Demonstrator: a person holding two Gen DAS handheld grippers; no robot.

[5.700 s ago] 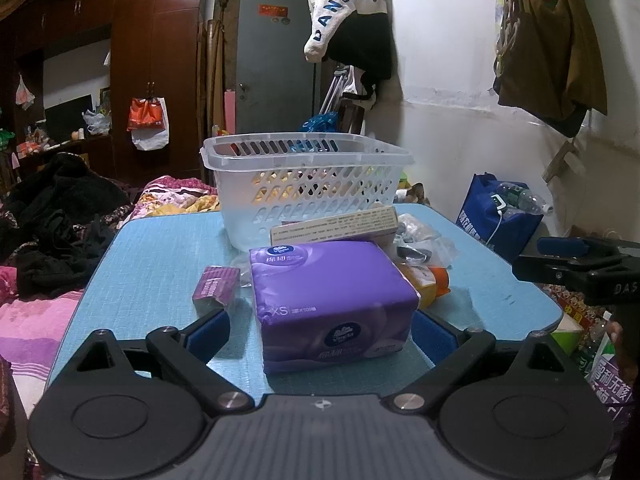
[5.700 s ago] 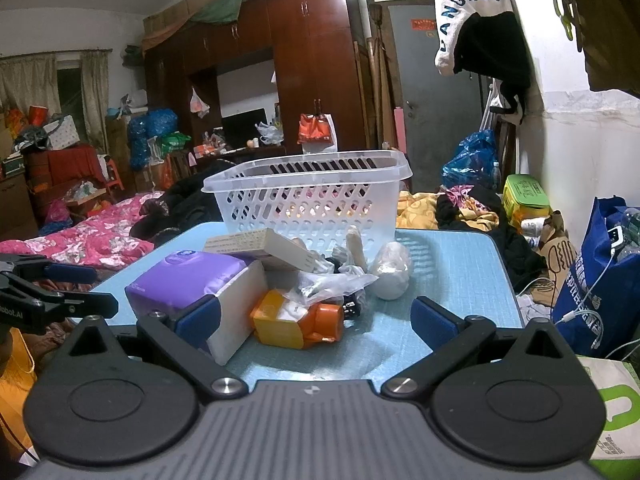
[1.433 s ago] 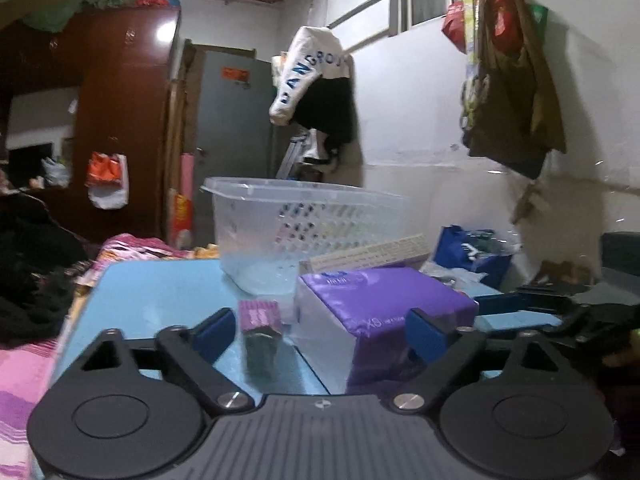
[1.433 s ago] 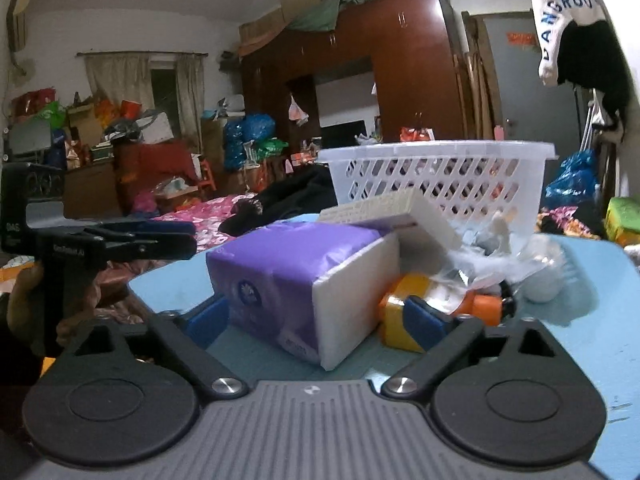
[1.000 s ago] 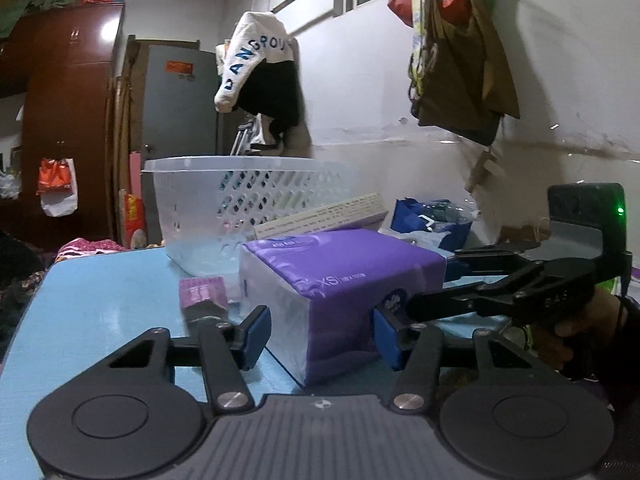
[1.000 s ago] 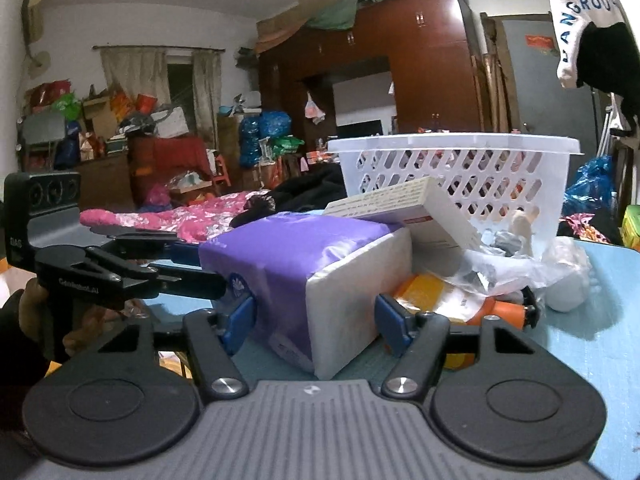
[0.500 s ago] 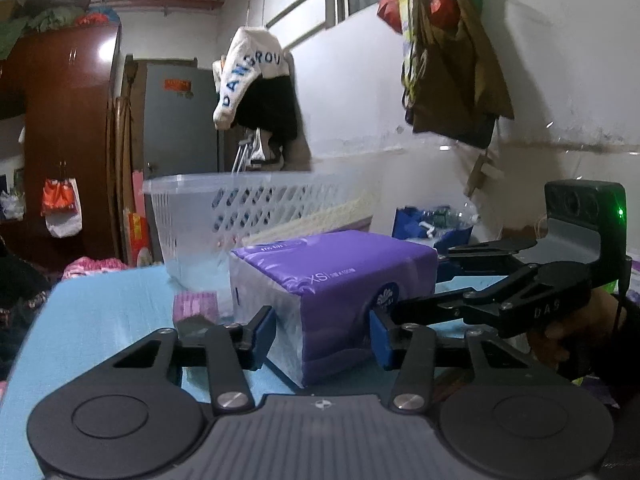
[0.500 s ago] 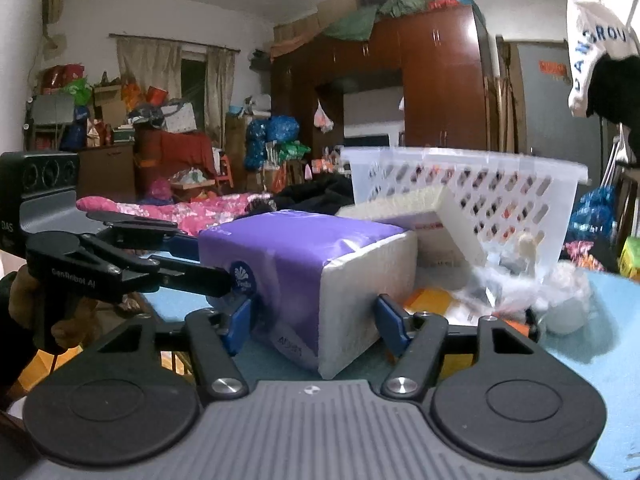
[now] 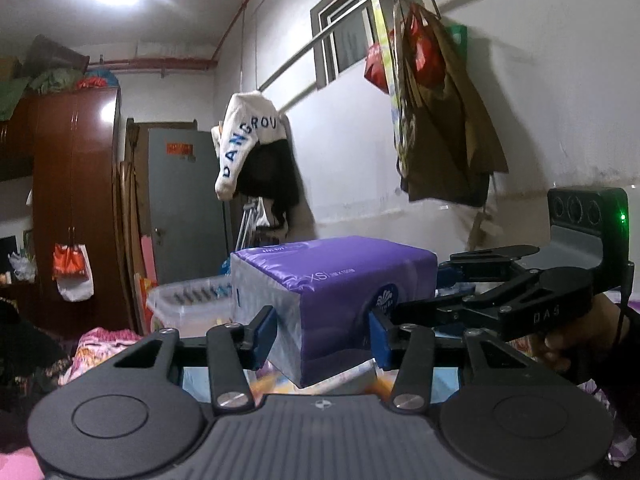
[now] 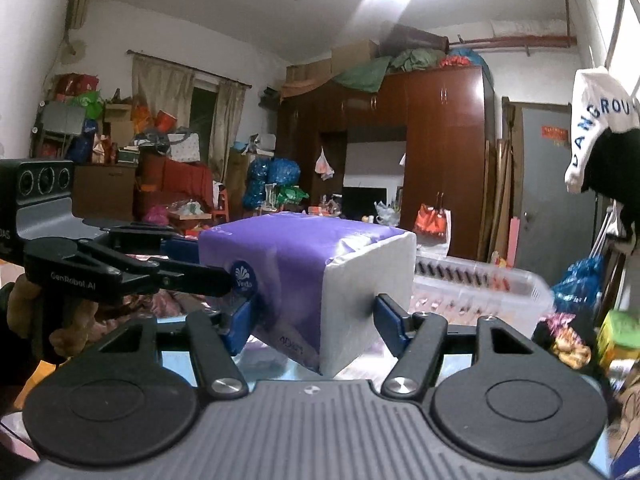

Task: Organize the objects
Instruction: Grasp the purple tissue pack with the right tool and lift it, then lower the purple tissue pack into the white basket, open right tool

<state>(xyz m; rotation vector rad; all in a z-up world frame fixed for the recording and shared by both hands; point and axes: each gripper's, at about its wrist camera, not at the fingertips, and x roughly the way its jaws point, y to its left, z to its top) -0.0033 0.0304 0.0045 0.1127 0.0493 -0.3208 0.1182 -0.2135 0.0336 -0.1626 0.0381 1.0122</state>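
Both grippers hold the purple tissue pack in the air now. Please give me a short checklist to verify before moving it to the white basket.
1. Left gripper shut on the purple tissue pack: ok.
2. Right gripper shut on the same pack: ok.
3. Pack lifted off the table: ok.
4. Pack level: not ok, it tilts slightly in both views.
5. White basket in view behind and below the pack: ok.
6. Free room inside the basket: cannot tell.
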